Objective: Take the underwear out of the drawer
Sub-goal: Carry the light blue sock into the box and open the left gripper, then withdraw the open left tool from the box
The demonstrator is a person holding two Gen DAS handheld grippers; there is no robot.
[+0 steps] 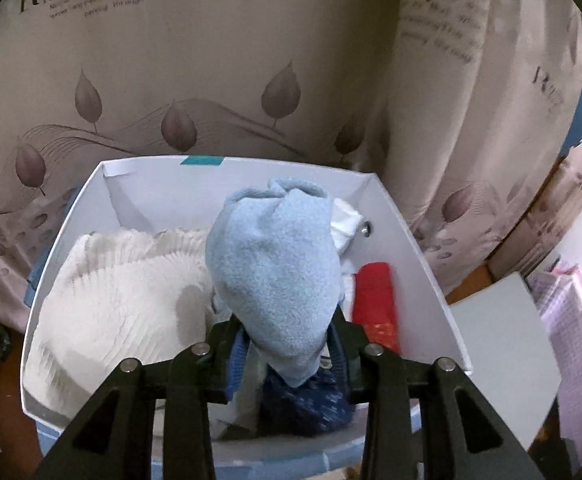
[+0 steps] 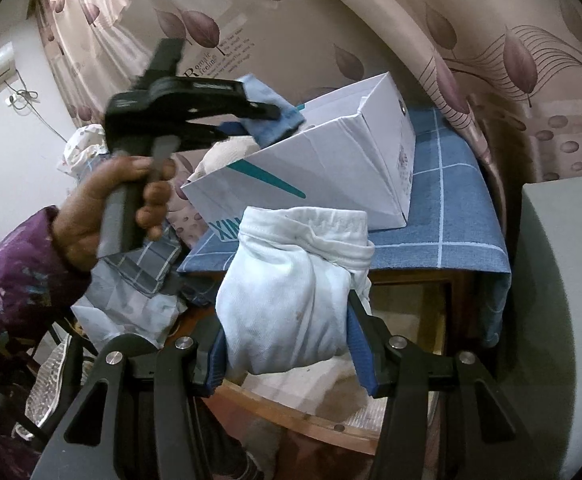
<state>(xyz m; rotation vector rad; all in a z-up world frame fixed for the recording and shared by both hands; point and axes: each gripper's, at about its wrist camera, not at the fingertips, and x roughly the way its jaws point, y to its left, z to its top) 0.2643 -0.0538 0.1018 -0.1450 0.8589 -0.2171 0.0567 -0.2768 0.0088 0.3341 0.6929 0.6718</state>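
Note:
A white cardboard box (image 1: 411,248) serves as the drawer and stands open under my left gripper (image 1: 287,332). That gripper is shut on a light blue fleecy garment (image 1: 275,264), which hangs just above the box. Inside lie a cream ruffled garment (image 1: 131,292), a red item (image 1: 375,296), a white item (image 1: 345,220) and a dark blue patterned piece (image 1: 311,404). The right wrist view shows the left gripper (image 2: 251,118) over the box (image 2: 331,168), held by a hand (image 2: 103,208), with the blue garment (image 2: 287,124) in it. My right gripper (image 2: 287,316) is shut on a pale white bundled garment (image 2: 291,280) in front of the box.
The box stands on a blue checked cloth (image 2: 443,216) covering a wooden cabinet. A leaf-print curtain (image 1: 211,80) hangs close behind. A grey box (image 2: 563,280) stands at the right. Loose clothes (image 2: 131,300) are piled at the left, below the purple sleeve (image 2: 15,280).

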